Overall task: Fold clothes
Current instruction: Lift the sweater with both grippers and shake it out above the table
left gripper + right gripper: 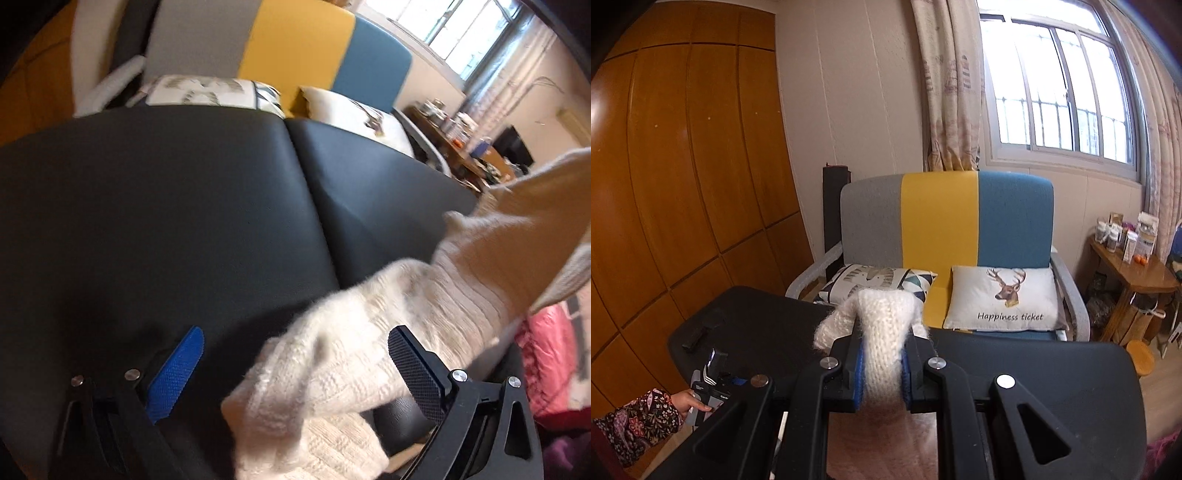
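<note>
A cream, fuzzy cable-knit sweater point(369, 332) trails across the near right part of the black padded table point(166, 203) and rises off it to the right, where the right gripper point(882, 369) has its jaws pressed tight on a bunched fold of the knit point(882, 325), lifted clear above the table. The left gripper point(295, 354) hangs low over the table with jaws spread wide, a loose end of the knit lying between them, ungripped. The fabric looks light, soft and stretchy, likely to sag and slide; a ribbed hem or cuff edge probably gives the surest hold.
</note>
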Demonstrator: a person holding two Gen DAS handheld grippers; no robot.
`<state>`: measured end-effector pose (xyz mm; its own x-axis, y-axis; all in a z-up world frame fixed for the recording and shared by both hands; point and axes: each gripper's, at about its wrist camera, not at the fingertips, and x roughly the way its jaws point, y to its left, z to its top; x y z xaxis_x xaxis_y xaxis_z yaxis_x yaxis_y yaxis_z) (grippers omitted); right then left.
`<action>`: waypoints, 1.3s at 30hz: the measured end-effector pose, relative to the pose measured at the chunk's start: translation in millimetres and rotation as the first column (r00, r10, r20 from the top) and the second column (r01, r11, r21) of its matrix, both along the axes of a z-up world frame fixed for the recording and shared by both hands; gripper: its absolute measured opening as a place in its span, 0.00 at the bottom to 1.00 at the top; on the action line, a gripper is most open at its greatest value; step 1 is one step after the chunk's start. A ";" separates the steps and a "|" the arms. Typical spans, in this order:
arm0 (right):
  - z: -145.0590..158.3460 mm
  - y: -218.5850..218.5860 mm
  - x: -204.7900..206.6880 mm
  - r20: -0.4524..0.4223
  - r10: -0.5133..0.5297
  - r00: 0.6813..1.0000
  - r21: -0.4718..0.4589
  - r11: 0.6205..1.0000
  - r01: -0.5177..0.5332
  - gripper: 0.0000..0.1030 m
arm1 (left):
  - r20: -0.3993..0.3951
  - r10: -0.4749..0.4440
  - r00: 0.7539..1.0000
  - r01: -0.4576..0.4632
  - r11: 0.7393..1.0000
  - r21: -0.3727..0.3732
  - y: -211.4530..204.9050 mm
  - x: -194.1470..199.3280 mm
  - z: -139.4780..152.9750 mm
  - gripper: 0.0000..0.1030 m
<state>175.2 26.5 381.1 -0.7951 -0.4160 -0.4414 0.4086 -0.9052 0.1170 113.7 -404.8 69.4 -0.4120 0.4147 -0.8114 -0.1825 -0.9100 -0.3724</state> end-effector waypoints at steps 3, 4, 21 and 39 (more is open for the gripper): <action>-1.1 0.8 -1.2 0.005 -0.002 1.000 -0.003 1.000 0.002 0.14 | 0.018 -0.050 0.999 0.050 0.999 0.000 12.5 -1.3 -9.4 0.99; -1.5 1.1 -1.6 0.006 -0.003 1.000 -0.004 1.000 0.003 0.14 | 0.023 -0.055 0.998 0.055 0.998 -0.028 17.9 -1.6 -14.1 0.99; 8.3 12.9 1.4 0.012 -0.007 1.000 -0.069 0.998 0.008 0.14 | -0.303 0.054 0.952 -0.035 0.997 0.066 25.9 56.3 128.9 0.19; 26.1 14.7 6.4 0.051 0.044 0.998 -0.107 0.994 -0.039 0.14 | -0.488 -0.044 0.871 0.119 0.985 0.122 33.8 73.8 246.3 0.33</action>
<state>181.7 41.2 407.2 -0.7527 -0.4948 -0.4344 0.4362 -0.8689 0.2340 187.6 -370.9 315.7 -0.6958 0.5604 -0.4492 -0.4444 -0.8272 -0.3438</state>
